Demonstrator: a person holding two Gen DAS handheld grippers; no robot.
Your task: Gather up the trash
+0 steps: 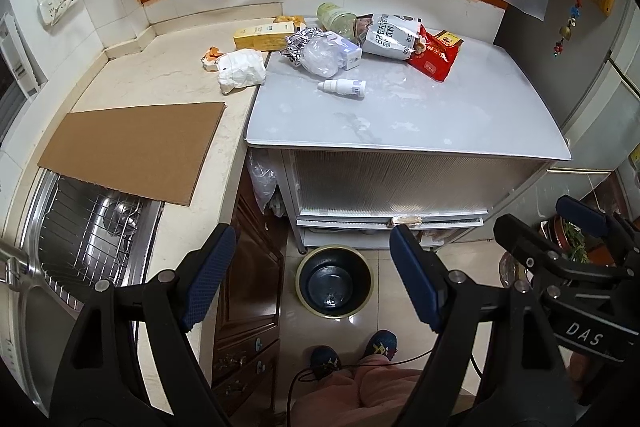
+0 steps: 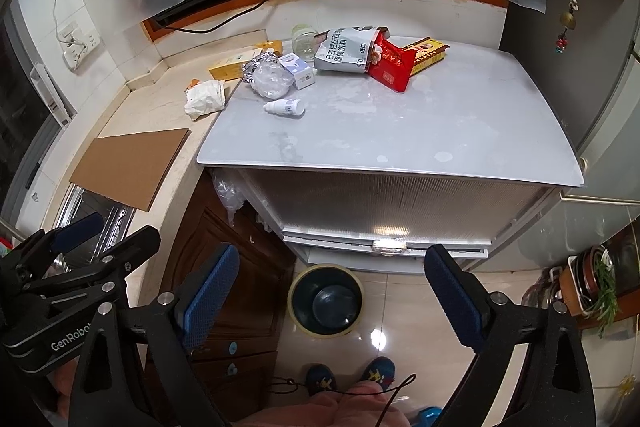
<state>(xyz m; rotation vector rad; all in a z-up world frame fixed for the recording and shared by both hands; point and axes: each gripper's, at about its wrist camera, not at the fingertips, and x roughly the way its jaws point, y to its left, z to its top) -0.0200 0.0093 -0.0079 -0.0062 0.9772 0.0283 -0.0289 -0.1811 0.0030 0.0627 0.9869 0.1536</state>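
Observation:
Trash lies at the back of the grey cabinet top (image 1: 420, 123): a small white dropper bottle (image 1: 342, 87), a clear crumpled bag (image 1: 321, 56), foil (image 1: 300, 41), a white-grey pouch (image 1: 390, 35), a red packet (image 1: 434, 55) and a yellow box (image 1: 264, 34). A crumpled white paper (image 1: 241, 69) lies on the beige counter. A dark bin (image 1: 334, 281) stands on the floor below. My left gripper (image 1: 312, 279) hangs open above the floor, holding nothing. My right gripper (image 2: 332, 301) is open and empty too, over the bin (image 2: 326, 301). Both grippers are well short of the trash.
A cardboard sheet (image 1: 132, 151) partly covers a steel sink (image 1: 92, 227) with a wire rack at left. A brown drawer cabinet (image 1: 248, 291) stands under the counter. The person's shoes (image 1: 352, 349) are on the tiled floor. A fridge (image 1: 592, 75) closes the right side.

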